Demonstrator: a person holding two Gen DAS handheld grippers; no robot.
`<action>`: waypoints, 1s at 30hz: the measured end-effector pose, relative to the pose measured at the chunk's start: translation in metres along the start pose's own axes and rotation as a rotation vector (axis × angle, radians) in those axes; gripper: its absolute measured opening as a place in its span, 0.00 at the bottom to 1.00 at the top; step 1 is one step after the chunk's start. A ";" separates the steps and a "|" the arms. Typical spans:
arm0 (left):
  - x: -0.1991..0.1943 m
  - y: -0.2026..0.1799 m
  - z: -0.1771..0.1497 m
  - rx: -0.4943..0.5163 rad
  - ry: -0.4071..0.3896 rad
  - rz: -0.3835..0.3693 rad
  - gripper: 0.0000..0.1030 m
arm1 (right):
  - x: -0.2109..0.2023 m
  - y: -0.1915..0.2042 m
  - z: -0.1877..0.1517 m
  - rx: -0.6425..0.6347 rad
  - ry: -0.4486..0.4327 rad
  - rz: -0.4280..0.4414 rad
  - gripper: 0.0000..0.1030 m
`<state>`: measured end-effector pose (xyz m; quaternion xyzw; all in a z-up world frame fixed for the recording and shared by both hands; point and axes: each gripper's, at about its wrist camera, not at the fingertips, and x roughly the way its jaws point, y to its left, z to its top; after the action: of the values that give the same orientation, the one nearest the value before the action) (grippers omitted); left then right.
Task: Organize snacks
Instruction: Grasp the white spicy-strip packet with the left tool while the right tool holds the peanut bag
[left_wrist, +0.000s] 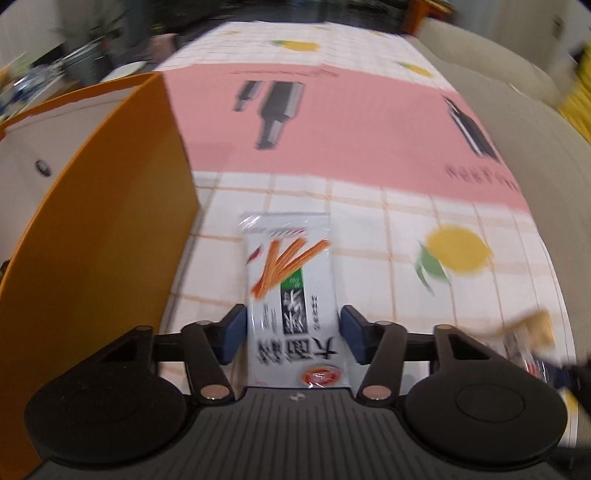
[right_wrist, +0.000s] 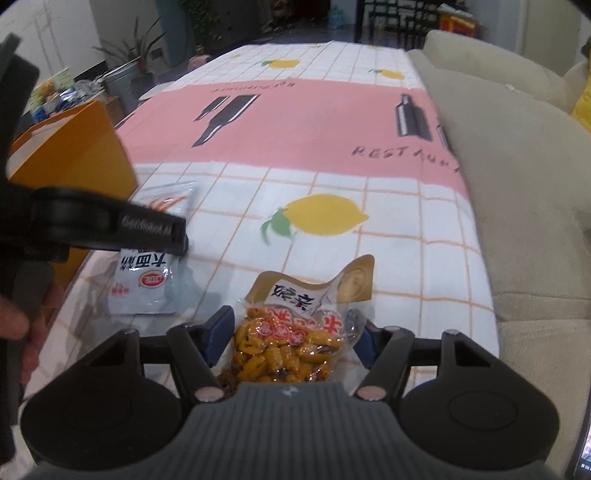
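Observation:
A white snack packet with orange sticks printed on it (left_wrist: 291, 295) lies on the tablecloth between the blue pads of my left gripper (left_wrist: 293, 332). The jaws stand open around it with small gaps on both sides. It also shows in the right wrist view (right_wrist: 147, 273), partly hidden by the left gripper's body (right_wrist: 110, 225). A clear and tan packet of yellow beans (right_wrist: 295, 332) lies between the pads of my right gripper (right_wrist: 291, 339), which looks open around it; the right pad is mostly hidden. The bean packet shows blurred in the left wrist view (left_wrist: 524, 343).
An orange box (left_wrist: 110, 221) with a white inside stands on the left, close to the left gripper; it also shows in the right wrist view (right_wrist: 74, 147). A beige sofa (right_wrist: 517, 184) runs along the table's right edge. The tablecloth (right_wrist: 295, 122) is checked, with a pink band.

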<state>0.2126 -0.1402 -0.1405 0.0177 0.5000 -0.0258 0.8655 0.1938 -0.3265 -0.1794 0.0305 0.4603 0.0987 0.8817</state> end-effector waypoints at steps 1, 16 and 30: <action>-0.003 -0.001 -0.005 0.025 0.008 -0.016 0.59 | -0.001 0.000 -0.001 -0.012 0.007 0.015 0.63; -0.029 0.008 -0.051 0.091 0.042 -0.155 0.86 | -0.038 0.019 -0.033 -0.128 0.041 0.081 0.85; -0.024 -0.014 -0.052 0.158 -0.005 -0.077 0.89 | -0.037 0.034 -0.046 -0.194 0.064 0.018 0.79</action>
<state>0.1546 -0.1504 -0.1458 0.0663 0.4947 -0.0984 0.8609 0.1312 -0.3028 -0.1710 -0.0539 0.4761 0.1517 0.8645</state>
